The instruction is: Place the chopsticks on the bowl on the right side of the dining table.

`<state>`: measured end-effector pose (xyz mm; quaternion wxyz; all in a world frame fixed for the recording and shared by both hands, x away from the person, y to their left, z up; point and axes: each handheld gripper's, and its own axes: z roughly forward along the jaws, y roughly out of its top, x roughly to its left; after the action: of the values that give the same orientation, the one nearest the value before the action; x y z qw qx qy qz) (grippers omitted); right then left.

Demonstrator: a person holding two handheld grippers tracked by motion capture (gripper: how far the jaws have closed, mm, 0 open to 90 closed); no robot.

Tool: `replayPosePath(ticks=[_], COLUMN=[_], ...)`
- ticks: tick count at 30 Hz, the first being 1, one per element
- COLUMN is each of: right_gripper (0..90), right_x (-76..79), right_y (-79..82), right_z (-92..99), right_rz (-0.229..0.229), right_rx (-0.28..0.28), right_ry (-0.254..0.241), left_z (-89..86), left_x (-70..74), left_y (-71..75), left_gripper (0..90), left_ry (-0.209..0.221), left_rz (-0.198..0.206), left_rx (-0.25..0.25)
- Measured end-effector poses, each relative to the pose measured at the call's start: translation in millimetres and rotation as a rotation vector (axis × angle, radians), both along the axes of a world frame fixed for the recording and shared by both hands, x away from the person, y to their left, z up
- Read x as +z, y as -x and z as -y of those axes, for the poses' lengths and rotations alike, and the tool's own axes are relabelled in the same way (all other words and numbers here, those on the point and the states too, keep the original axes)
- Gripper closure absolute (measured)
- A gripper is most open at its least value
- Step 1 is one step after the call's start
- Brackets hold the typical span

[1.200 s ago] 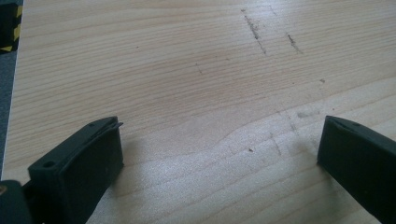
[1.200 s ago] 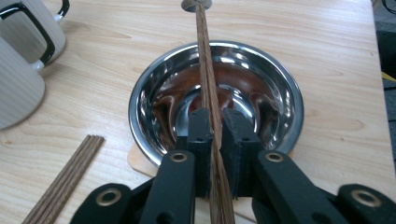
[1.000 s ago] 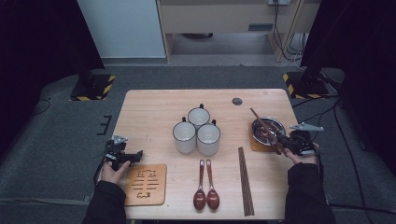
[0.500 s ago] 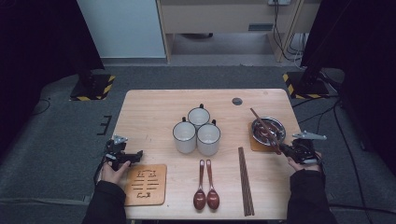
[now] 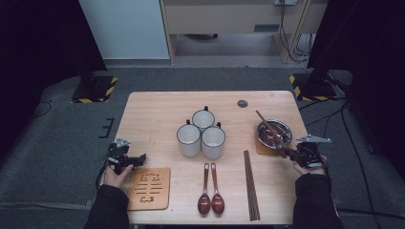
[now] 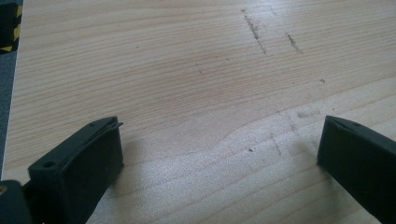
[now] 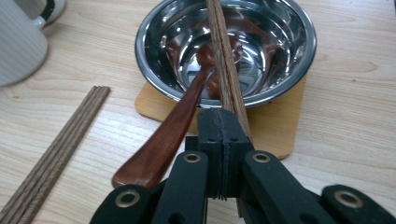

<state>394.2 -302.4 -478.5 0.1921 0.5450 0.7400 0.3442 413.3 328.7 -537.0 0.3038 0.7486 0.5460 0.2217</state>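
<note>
A steel bowl [image 5: 281, 129] [image 7: 280, 56] stands on a wooden coaster [image 5: 260, 149] [image 7: 275, 130] at the table's right. Across it lie a pair of brown chopsticks [image 5: 267, 125] [image 7: 222, 56] and a dark red wooden spoon [image 7: 163, 140], its scoop inside the bowl. My right gripper [image 5: 289, 153] [image 7: 222, 114] sits at the bowl's near rim, jaws pressed together. The chopsticks' near ends run under its right jaw, and I cannot tell whether they are gripped. My left gripper [image 5: 141, 160] [image 6: 219, 135] rests open over bare wood at the table's left edge.
Three white mugs [image 5: 203, 133] cluster mid-table, one at the left edge of the right gripper view [image 7: 18, 46]. Two red spoons [image 5: 210, 191] and more chopsticks [image 5: 251, 186] [image 7: 56, 154] lie near the front edge. A slotted wooden coaster [image 5: 149, 188] sits front left.
My right hand has drifted slightly toward the near edge of the table. The left hand has stayed put.
</note>
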Motion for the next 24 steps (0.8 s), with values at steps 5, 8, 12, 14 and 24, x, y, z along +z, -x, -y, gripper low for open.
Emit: replayPosePath(ticks=[5,8,12,14,24], right_gripper=[89.8,89.7,89.5,89.4,88.2], right_x=[-0.7,-0.4,-0.9,-1.4,-3.3], right_y=[-0.7,-0.6,-0.8,-1.1,-4.6], right_z=[4.1,6.0,11.3,13.5,19.7], right_rz=[0.006,0.003,0.005,0.005,0.017], right_rx=[-0.011,-0.025,-0.051,-0.063,-0.107], right_ry=[0.003,0.000,-0.002,-0.004,0.007], left_z=[0.0,0.0,0.0,0.0,0.0], left_x=[0.0,0.0,0.0,0.0,0.0], left_y=[0.0,0.0,0.0,0.0,0.0], left_gripper=[0.0,0.0,0.0,0.0,0.0], left_ry=[0.000,0.000,0.000,0.000,0.000], left_rz=[0.000,0.000,0.000,0.000,0.000], left_rx=[0.000,0.000,0.000,0.000,0.000])
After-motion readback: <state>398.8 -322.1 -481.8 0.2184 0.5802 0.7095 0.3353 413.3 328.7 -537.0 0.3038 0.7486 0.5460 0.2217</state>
